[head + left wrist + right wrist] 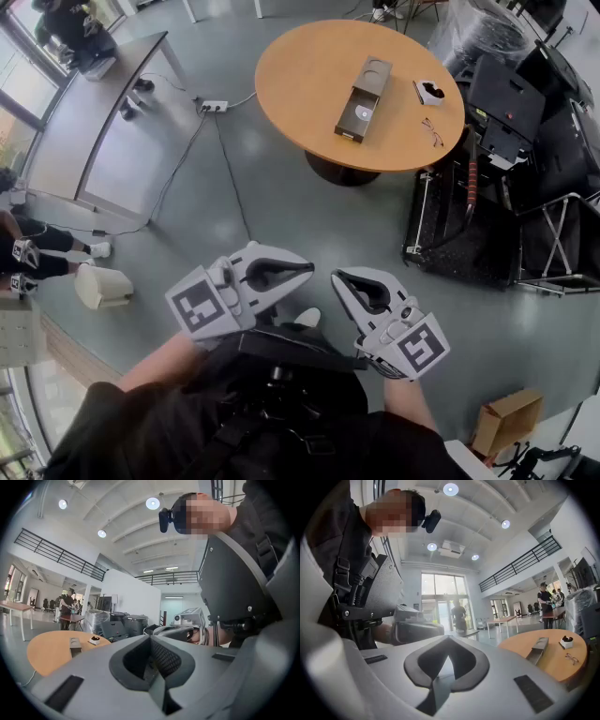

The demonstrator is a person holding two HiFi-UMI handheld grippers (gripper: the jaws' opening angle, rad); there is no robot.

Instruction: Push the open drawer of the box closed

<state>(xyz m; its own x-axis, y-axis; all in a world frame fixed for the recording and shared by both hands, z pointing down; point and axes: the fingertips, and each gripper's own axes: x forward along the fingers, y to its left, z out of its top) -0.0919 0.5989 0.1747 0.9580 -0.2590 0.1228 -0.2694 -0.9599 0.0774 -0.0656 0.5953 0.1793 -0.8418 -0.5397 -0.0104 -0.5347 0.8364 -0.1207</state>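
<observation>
The box [364,98] is a long grey case lying on the round orange table [300,75] far ahead, its drawer pulled out toward me with a round disc inside. Both grippers hang close to my body, well short of the table. My left gripper [307,270] and right gripper [337,277] point tip to tip, both shut and empty. In the left gripper view the box [75,645] shows small at the left beyond the shut left gripper [151,637]. The right gripper view has the box [538,649] at the right, past the shut right gripper [449,638].
A small white holder [429,92] and glasses [432,131] share the table. Black cases and metal frames [506,122] crowd the right. A power strip [214,106] with cables lies on the floor, a long desk [103,122] stands left, a cardboard box [506,420] sits near right.
</observation>
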